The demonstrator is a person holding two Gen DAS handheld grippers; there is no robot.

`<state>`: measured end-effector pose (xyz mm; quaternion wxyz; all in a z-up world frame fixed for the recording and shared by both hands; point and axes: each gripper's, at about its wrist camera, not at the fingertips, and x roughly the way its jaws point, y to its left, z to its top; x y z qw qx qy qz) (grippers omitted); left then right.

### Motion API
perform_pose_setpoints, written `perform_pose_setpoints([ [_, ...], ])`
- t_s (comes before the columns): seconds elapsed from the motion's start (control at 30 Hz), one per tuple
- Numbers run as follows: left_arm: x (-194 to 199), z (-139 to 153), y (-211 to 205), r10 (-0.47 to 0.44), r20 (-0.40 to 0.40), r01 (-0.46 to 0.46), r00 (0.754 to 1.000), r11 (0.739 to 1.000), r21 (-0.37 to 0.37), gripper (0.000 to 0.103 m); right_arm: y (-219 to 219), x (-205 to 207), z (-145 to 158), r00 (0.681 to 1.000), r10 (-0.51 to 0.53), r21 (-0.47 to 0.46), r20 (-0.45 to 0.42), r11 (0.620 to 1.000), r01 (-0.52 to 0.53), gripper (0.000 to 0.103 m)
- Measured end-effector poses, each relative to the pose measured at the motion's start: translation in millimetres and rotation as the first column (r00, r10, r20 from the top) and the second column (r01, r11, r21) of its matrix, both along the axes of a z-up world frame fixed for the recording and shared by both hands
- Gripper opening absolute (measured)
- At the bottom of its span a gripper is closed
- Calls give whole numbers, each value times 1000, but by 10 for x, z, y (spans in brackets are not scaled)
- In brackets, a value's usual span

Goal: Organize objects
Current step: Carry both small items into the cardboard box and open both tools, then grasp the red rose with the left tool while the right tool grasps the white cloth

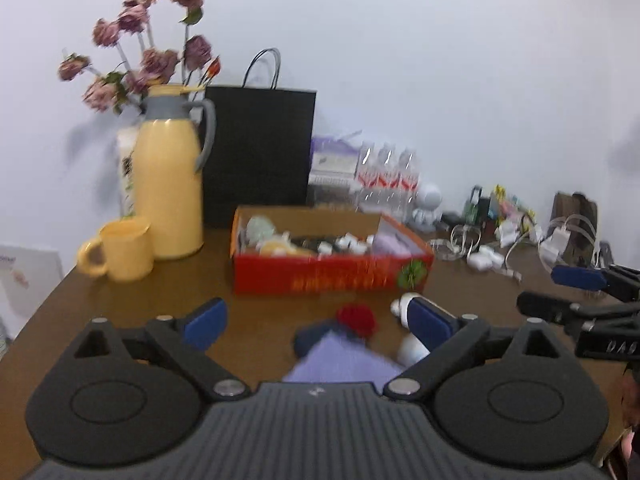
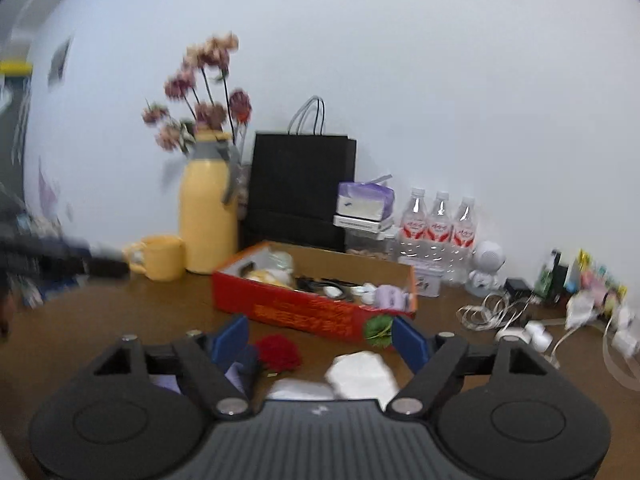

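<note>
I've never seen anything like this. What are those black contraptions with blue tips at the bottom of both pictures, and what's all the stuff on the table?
They are hand-held grabbing tools, one in each of a person's hands, each with a camera looking along its two blue-padded fingers. One picture comes from the left gripper, the other from the right gripper. Both stand open and hold nothing. On the brown wooden table sits an open red cardboard box of small items. In front of it lie a red fuzzy ball, a lilac cloth and something white. Behind stand a yellow thermos jug, a yellow mug and a black paper bag.
</note>
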<state>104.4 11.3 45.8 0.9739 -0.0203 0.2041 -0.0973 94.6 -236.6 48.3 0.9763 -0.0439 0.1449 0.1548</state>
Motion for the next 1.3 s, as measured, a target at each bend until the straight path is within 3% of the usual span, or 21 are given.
perform_pose_setpoints([
  [0.1, -229, -52, -41, 11, -17, -11, 1000, 1000, 20, 101, -66, -213, -103, 999, -6, 51, -39, 999, 8, 83],
  [0.27, -524, -32, -78, 51, 31, -54, 998, 995, 89, 103, -210, -490, -164, 998, 27, -21, -55, 999, -28, 86],
  [0.37, -627, 0, -67, 54, 45, -57, 998, 996, 75, 103, -391, -627, -117, 997, 29, 35, -75, 999, -26, 88],
  [0.47, -647, 0, -59, 43, 49, -46, 998, 997, 65, 103, -548, -661, -85, 997, -22, 73, -73, 997, 27, 89],
  [0.67, -458, -124, -56, 40, 6, -40, 999, 997, 65, 103, -608, -521, -168, 990, -122, 40, -68, 991, 125, 89],
  [0.83, -64, -324, -55, 32, -60, -30, 998, 999, 30, 103, -447, -133, -396, 986, -124, -65, -115, 991, 117, 89],
  [0.97, 476, -410, -177, -62, -79, 65, 995, 997, 31, 102, -314, 328, -455, 988, -83, -85, -133, 994, 72, 89],
  [1.13, 1365, -563, -428, -196, -210, 197, 958, 980, -17, 79, -149, 1151, -610, 982, -29, -82, -188, 997, 13, 85],
  [1.2, 1615, -683, -622, -246, -234, 259, 941, 965, 30, 78, -118, 1492, -730, 970, -19, -77, -244, 997, 1, 82],
  [1.3, 1887, -865, -907, -256, -246, 300, 935, 940, 163, 71, -102, 1889, -964, 949, -2, -73, -316, 997, -23, 77],
])
